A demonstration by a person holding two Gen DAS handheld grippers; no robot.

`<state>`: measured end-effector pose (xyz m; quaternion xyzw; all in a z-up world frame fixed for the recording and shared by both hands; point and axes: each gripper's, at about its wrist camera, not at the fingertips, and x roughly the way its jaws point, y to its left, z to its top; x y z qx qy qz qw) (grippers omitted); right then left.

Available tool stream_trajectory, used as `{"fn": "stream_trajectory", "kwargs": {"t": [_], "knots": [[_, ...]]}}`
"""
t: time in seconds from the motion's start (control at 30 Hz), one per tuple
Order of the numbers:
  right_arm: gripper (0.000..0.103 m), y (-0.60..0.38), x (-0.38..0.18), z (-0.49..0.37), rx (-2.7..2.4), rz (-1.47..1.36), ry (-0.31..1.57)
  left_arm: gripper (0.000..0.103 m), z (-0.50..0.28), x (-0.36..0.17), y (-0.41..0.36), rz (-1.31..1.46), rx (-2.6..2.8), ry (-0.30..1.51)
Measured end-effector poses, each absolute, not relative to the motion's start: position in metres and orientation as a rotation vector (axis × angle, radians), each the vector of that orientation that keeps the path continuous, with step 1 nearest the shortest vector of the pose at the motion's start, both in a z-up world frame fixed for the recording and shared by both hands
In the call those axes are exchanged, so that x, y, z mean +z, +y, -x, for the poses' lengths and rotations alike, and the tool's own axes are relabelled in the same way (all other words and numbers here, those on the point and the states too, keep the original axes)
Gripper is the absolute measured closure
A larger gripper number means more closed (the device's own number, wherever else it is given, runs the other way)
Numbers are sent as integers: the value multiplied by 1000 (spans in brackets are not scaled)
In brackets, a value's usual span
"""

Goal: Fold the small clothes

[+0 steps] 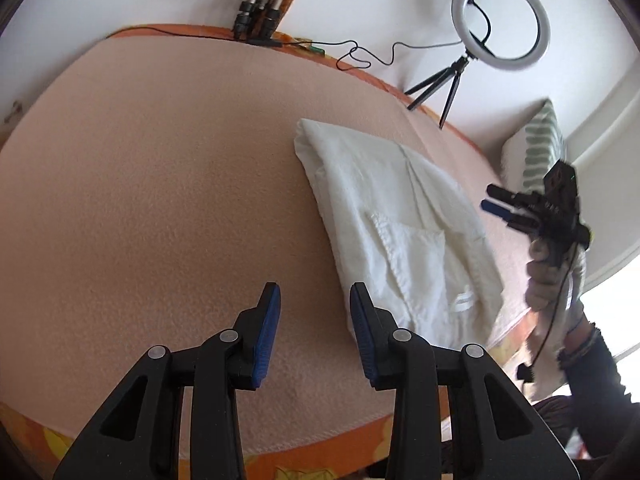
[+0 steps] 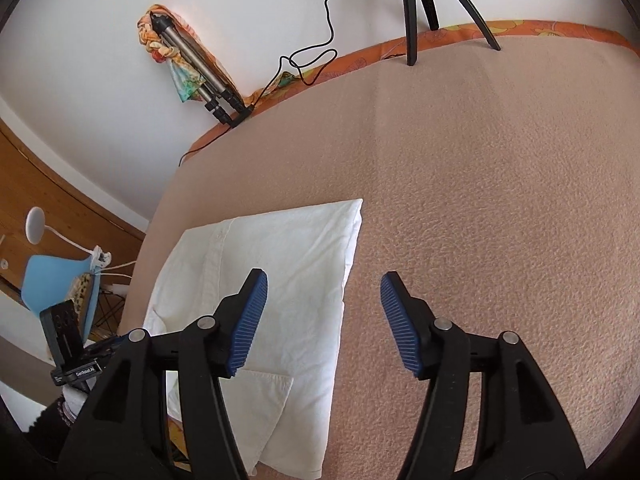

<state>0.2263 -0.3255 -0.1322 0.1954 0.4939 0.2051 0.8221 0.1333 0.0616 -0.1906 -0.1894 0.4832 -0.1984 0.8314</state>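
Here, a white shirt [image 1: 400, 216], already folded into a long, narrow packet, lies flat on the peach fleece blanket [image 1: 160, 184] that covers the bed, close to the near edge and toward its right-hand side. The packet's long axis runs from the near edge of the bed away toward the ring light [image 1: 500, 20] on its small tripod at the far side; a buttoned placket and a folded-over flap show on top. The left hand-held gripper [image 1: 315, 320] hovers above bare blanket with its jaws apart and nothing between them, and the shirt lies just to its right, its near end beside the right blue pad. The right hand-held gripper [image 2: 324, 320], also spread wide and empty, hangs over the near half of the packet, its left pad above the cloth and its right pad above the blanket, so the shirt lies below and slightly left of it. Judged from this arrangement, the right hand-held gripper is the nearer of the two, and any further fold would bring one short end along the long axis toward the other. A folded tripod [image 2: 200, 76] leans against the far wall.
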Motion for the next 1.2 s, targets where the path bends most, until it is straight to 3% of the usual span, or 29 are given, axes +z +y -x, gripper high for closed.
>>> {"fn": "stream_trajectory", "kwargs": {"t": [0.3,0.67,0.73,0.8,0.83,0.9,1.2], "knots": [[40,-334,-164,-243,447,-569,1114,59,-132,-205,46,597,-479,1078],[43,-313,-178,-250,585,-646,1098,62,-137,-224,31,640,-520,1096],[56,-309,-182,-249,596,-660,1112,67,-137,-223,26,618,-518,1090],[59,-304,-183,-248,595,-659,1112,80,-138,-223,23,594,-511,1089],[72,-302,-183,-249,596,-652,1119,84,-138,-223,22,581,-507,1088],[86,-299,-186,-249,595,-668,1140,91,-139,-219,20,559,-500,1076],[93,-284,-131,-235,547,-487,1046,95,-128,-177,-6,377,-510,954]]}}
